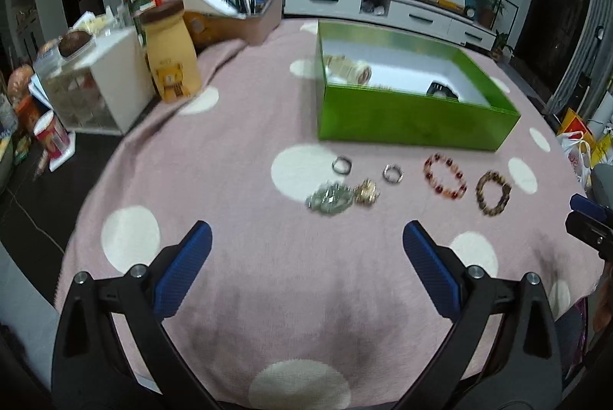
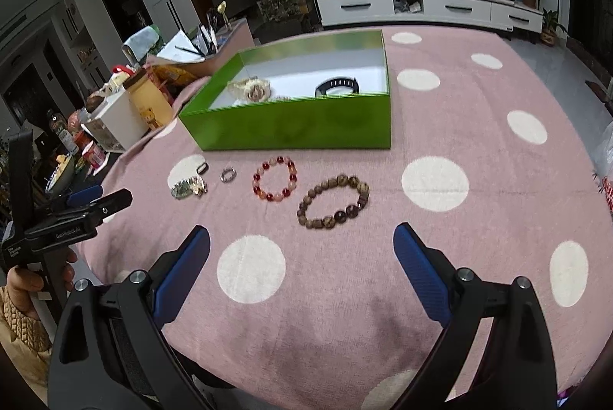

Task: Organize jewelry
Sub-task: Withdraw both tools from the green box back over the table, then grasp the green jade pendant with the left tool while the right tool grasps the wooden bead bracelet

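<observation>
A green box [image 1: 402,121] [image 2: 291,126] stands open on the pink dotted cloth, holding a pale beaded piece [image 2: 251,89] and a black band [image 2: 337,86]. In front of it lie a brown bead bracelet [image 1: 493,193] [image 2: 333,201], a red bead bracelet [image 1: 445,176] [image 2: 274,178], two small rings [image 1: 393,174] [image 1: 341,165], a silver brooch [image 1: 329,197] and a gold piece [image 1: 366,192]. My left gripper [image 1: 306,257] is open and empty, short of the brooch. My right gripper [image 2: 300,255] is open and empty, just short of the brown bracelet.
At the table's left stand a yellow jar [image 1: 172,57], a white drawer unit [image 1: 103,84] and a box of books [image 1: 237,12]. The cloth's edge drops off at left [image 1: 95,188]. A TV cabinet [image 2: 421,8] stands beyond the table.
</observation>
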Demonstrator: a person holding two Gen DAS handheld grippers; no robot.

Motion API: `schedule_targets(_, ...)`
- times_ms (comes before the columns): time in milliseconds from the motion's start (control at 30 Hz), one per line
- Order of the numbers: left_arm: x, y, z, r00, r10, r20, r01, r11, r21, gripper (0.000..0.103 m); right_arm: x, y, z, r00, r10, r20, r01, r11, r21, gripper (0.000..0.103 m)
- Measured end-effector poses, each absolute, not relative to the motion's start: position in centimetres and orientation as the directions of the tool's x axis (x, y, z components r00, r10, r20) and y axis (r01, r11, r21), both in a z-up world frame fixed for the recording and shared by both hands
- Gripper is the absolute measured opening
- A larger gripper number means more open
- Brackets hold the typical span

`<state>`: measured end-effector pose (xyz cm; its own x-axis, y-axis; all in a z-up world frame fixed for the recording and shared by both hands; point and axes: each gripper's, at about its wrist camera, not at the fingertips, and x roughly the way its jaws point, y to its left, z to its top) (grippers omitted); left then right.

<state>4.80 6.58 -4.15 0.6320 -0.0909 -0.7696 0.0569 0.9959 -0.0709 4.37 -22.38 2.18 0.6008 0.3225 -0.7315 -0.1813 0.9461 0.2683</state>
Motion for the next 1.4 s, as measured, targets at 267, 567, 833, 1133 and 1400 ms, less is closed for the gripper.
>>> schedule_targets(267, 5.7, 6.1, -6.3, 0.61, -0.114, -0.784, 0.078, 0.993, -0.084, 0.101, 5.2, -22.2, 0.4, 0.57, 0.326, -0.754, -0.171, 0.945, 0.28, 0.097)
schedule_targets(567, 8.0, 6.3, -8.1, 0.592, -0.131, -0.796, 0.1, 0.991, -0.089, 0.094, 6.5, -22.5, -0.9, 0.568, 0.318, -0.759, -0.151, 0.947, 0.284, 0.096)
schedule_targets(833, 9.8, 5.8, -9.6, 0.575, -0.119, -0.809, 0.121, 0.991, -0.06, 0.076, 7.7, -22.9, -2.2, 0.552, 0.301, -0.778, -0.127, 0.952, 0.278, 0.079)
schedule_targets(1133, 10.7, 4.4, -9.7, 0.602, -0.119, -0.79, 0.184, 0.983, -0.008, 0.052, 10.0, -22.8, -3.7, 0.539, 0.242, -0.807, -0.088, 0.969, 0.232, 0.054)
schedule_targets(1400, 10.8, 3.6, -9.7, 0.615, -0.153, -0.774, 0.22, 0.975, -0.018, 0.031, 11.5, -21.8, -4.1, 0.557, 0.175, -0.812, -0.106, 0.985, 0.139, 0.036)
